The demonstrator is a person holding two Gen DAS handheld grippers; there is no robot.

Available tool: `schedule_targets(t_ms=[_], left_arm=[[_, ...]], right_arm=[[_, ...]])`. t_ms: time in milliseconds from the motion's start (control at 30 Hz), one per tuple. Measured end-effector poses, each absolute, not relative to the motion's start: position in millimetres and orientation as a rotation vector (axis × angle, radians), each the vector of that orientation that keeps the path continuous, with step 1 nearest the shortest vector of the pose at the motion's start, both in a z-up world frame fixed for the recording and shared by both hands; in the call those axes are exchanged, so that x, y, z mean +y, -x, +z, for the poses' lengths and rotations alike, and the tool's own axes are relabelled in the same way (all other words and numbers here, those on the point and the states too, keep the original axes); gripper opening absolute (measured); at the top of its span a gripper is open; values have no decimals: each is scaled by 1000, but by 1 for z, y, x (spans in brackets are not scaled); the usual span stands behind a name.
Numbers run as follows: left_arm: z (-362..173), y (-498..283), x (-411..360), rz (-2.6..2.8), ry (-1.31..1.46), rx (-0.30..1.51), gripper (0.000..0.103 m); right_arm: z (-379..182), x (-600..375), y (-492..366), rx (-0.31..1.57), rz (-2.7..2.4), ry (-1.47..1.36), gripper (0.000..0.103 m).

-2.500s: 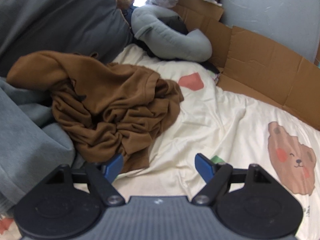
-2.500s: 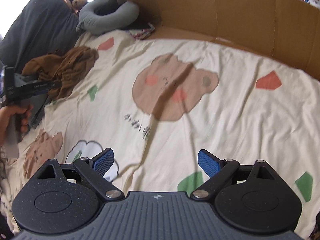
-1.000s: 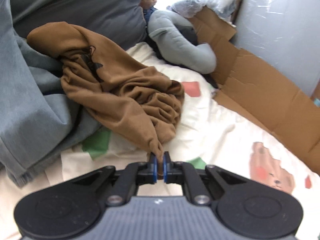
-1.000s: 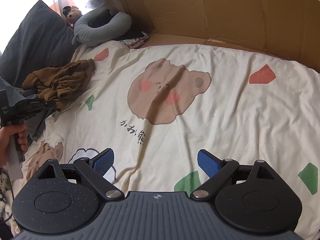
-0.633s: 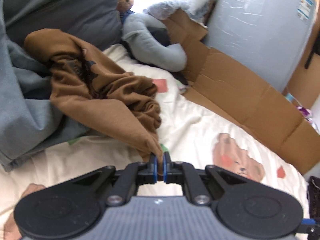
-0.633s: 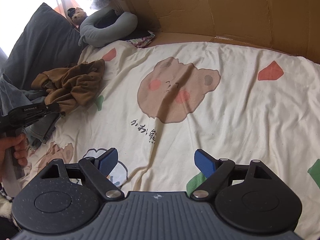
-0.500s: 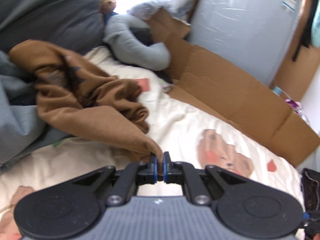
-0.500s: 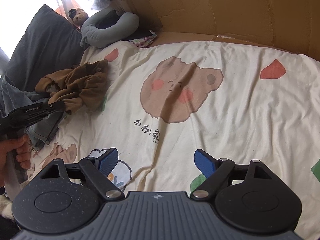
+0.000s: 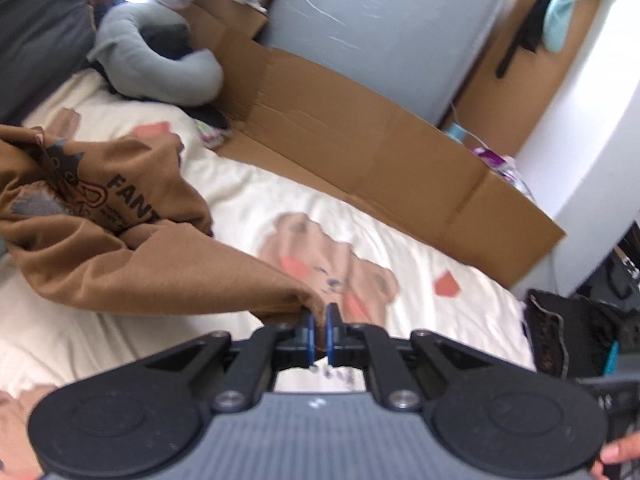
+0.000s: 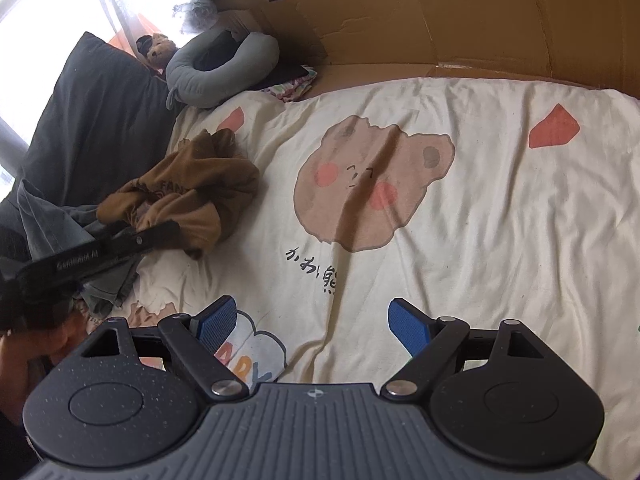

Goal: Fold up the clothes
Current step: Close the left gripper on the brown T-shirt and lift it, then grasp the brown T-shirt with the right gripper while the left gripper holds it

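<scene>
Here the left hand-held gripper (image 9: 319, 330) is clamped on an edge of the brown shirt (image 9: 120, 240), which lies bunched on the bed (image 10: 500, 208) near the dark pillow (image 10: 92, 128). The right hand-held gripper (image 10: 310, 320) hovers with jaws apart. With so little cloth pinched, the edge could slip free under the shirt's own drag.

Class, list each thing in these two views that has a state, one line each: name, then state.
Left claw: shut on the brown shirt.
Right claw: open, holding nothing.
Brown shirt: crumpled, unfolded, one edge pinched and pulled taut.
Bed sheet: spread out, wrinkled.
Cardboard: flattened, standing along the bed's edge.
Grey neck pillow: lying curled at the bed's head.
</scene>
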State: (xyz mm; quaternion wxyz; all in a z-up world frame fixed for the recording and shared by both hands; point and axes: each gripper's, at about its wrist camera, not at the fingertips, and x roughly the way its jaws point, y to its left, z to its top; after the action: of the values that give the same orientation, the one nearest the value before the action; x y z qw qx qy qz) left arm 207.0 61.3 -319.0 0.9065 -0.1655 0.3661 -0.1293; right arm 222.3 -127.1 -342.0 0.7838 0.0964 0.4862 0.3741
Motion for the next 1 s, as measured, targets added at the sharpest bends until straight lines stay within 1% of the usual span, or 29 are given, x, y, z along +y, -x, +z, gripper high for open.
schedule_targets(t_ms=[367,467,567,633,667,700,733,800,867,900,933,967,1000], left_arm=[[-330,-177,0,-488,314,845,5],[-331,-173,-10,-541,312,857,5],[-333,-170,-18,-584,311,871,5],[-334,-167,-23,-611,310,877,5],[-335,-166,-25,-623,310,881,5],[-335,-164,-27,-635,310,885,5],[-336,-162,-29,-646,309,889,5],[-337,-159,-34,-664,305,896,5],[-339,-156,-37,-672,307,908,5],[-340,-155,-37,-675,308,915,5],[-341,-154,-38,-678,311,922,5],[-342,-153,-38,-681,315,931,6],[-342,-153,-38,-684,319,941,6]], right_arm=[[-343,-123,-225,1143,891,-333,86],[-351,-124,-227,1192,903,-363,83],[-360,-126,-228,1242,915,-400,74],[-364,-127,-229,1276,924,-418,66],[-366,-127,-228,1293,928,-423,64],[-368,-127,-228,1311,933,-426,60],[-370,-126,-228,1329,938,-428,54],[-374,-125,-228,1362,950,-432,46],[-373,-124,-226,1360,955,-410,39],[-373,-124,-225,1358,958,-400,32],[-373,-124,-224,1357,960,-389,28],[-373,-123,-224,1355,963,-378,25],[-373,-123,-223,1354,965,-367,18]])
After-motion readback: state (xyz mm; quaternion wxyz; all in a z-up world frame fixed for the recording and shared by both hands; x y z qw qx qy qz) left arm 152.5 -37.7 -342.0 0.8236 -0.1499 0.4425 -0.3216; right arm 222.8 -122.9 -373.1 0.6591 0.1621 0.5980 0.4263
